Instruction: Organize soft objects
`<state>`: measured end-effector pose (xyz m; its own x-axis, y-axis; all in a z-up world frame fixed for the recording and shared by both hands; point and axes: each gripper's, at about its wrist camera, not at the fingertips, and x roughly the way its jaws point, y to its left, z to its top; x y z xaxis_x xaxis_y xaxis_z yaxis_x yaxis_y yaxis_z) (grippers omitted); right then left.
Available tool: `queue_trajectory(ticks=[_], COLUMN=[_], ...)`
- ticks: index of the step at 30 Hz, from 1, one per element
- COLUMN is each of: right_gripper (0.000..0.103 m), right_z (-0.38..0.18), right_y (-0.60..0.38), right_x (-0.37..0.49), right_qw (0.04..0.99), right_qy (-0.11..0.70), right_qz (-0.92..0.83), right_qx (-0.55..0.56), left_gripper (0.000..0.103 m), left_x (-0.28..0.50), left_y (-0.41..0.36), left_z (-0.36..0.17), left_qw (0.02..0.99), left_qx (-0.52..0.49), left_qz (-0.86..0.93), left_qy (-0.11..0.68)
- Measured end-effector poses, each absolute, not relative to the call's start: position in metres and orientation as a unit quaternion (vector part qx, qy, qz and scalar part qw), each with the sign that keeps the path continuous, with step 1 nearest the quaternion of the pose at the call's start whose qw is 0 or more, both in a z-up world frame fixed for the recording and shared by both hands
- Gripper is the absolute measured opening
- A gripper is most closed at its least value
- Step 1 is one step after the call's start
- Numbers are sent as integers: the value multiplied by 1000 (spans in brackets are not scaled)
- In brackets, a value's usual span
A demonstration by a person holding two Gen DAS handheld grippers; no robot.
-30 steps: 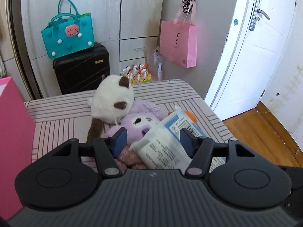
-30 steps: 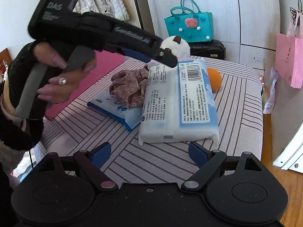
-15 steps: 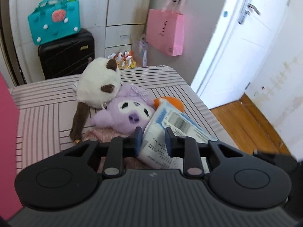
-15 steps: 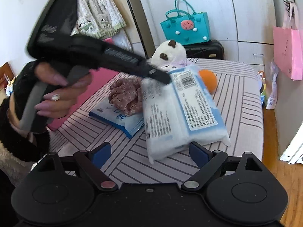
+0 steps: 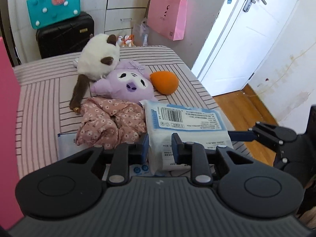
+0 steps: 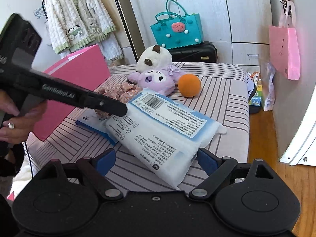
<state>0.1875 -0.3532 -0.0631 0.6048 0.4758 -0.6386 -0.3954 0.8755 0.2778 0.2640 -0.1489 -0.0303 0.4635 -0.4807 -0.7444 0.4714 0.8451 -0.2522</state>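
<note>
A white-and-blue soft pack (image 5: 183, 126) hangs tilted over the striped bed (image 5: 39, 98), with my left gripper (image 5: 160, 148) shut on its edge. In the right wrist view the left gripper (image 6: 118, 109) pinches the pack (image 6: 162, 126) at its upper left corner. My right gripper (image 6: 156, 158) stands open, with the pack's lower end between its fingers and the pads not pressing. Behind lie a pink floral cloth (image 5: 110, 122), a purple plush (image 5: 128, 85), a white-and-brown plush (image 5: 98, 59) and an orange soft ball (image 5: 165, 82). A second flat blue pack (image 6: 92, 122) lies under the cloth.
A pink box (image 6: 79, 75) stands on the bed's left side. Behind the bed are a black suitcase (image 5: 65, 35) with a teal bag (image 5: 53, 6) on it. A pink paper bag (image 5: 167, 19) hangs on the wall. A white door (image 5: 246, 39) and wooden floor (image 5: 237, 108) are to the right.
My left gripper went from open around the pack to shut on its edge. It lifted the pack and swung it, so the pack's lower end now sits between the right gripper's fingers.
</note>
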Motion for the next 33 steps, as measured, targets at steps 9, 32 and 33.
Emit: queue_trajectory(ticks=[9, 32, 33], right_gripper=[93, 68, 61], right_z=[-62, -65, -64], right_y=[-366, -387, -388], right_x=[186, 202, 202], right_qw=[886, 876, 879], right_qy=[381, 397, 396], right_qz=[245, 206, 198], right_qx=[97, 183, 177], left_gripper=[27, 27, 27], left_x=[262, 269, 264], left_y=[-155, -161, -161], left_z=[-30, -48, -47], left_qw=[870, 812, 818], left_qx=[12, -37, -30], left_qz=[-255, -311, -306], left_qy=[422, 493, 486])
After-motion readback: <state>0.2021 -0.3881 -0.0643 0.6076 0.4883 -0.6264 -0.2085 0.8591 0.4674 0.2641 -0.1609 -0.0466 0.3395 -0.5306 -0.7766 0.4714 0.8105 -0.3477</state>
